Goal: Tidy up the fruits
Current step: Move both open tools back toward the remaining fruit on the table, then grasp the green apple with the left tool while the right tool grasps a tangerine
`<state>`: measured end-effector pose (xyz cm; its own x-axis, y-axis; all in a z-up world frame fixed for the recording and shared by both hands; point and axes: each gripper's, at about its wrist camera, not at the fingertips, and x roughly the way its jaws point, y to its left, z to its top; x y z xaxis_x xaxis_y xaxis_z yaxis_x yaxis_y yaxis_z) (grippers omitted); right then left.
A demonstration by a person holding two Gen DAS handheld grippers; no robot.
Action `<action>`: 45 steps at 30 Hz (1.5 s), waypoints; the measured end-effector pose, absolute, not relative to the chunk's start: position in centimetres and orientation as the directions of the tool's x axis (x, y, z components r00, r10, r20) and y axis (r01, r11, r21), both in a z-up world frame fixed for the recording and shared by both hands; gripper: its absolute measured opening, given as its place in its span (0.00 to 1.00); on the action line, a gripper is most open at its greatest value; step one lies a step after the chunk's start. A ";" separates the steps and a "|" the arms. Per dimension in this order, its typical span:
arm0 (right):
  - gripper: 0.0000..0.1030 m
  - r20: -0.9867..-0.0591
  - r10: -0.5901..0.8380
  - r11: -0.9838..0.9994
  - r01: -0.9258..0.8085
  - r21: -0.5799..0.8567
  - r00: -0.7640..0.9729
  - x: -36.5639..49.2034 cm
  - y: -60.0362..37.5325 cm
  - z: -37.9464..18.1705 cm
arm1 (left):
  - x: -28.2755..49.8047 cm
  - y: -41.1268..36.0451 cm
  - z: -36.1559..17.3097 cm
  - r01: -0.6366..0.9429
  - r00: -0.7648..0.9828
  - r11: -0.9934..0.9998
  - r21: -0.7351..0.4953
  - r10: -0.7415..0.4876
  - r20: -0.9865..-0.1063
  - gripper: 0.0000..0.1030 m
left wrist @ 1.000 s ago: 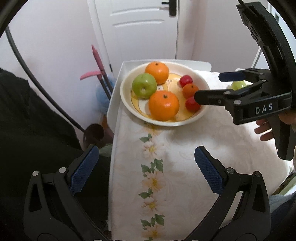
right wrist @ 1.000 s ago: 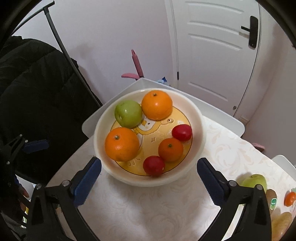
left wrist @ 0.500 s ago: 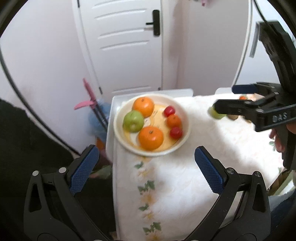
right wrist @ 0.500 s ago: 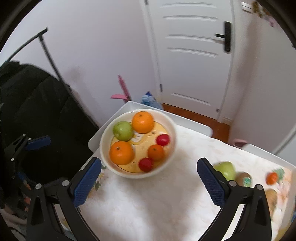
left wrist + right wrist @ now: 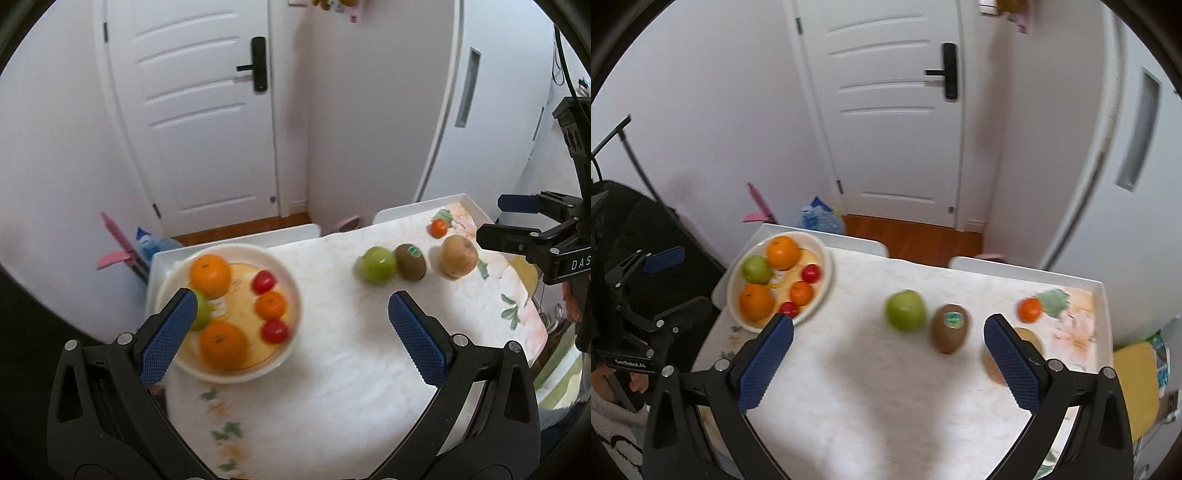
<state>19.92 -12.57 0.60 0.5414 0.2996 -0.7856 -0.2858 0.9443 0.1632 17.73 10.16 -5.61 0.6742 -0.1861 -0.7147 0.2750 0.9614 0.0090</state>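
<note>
Both grippers have pulled back and swung right, off the bowl (image 5: 827, 266).
My right gripper (image 5: 888, 339) and left gripper (image 5: 290, 319) hold fingers wide, empty; loose green apple (image 5: 905, 309), kiwi (image 5: 950, 328) and small orange (image 5: 1030, 309) on the bench (image 5: 868, 387) look next.

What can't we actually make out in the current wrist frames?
- Green apple in bowl, left wrist: half hidden behind the left gripper finger.
- Brown fruit, right wrist: mostly behind the right gripper finger and blurred; kind unclear.
- Kiwi sticker, both views: too small and blurred to read.
- Tablecloth flower print, left wrist: smeared by motion.
</note>
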 end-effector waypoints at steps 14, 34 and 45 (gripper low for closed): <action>1.00 -0.836 0.299 0.936 -0.313 0.163 0.459 24.2 -22.6 -3.2 | 21.5 0.5 -8.5 0.141 0.619 0.988 -0.061 -0.136 -0.774 1.00; 1.00 -0.893 0.373 0.907 -0.302 0.293 0.253 31.7 -26.3 -12.3 | 28.1 -2.6 -17.3 -0.100 0.505 0.984 -0.147 -0.077 -0.860 0.95; 0.83 -0.904 0.374 0.905 -0.295 0.308 0.206 33.0 -26.1 -15.1 | 29.7 -3.3 -20.5 -0.156 0.464 0.976 -0.155 -0.066 -0.883 0.74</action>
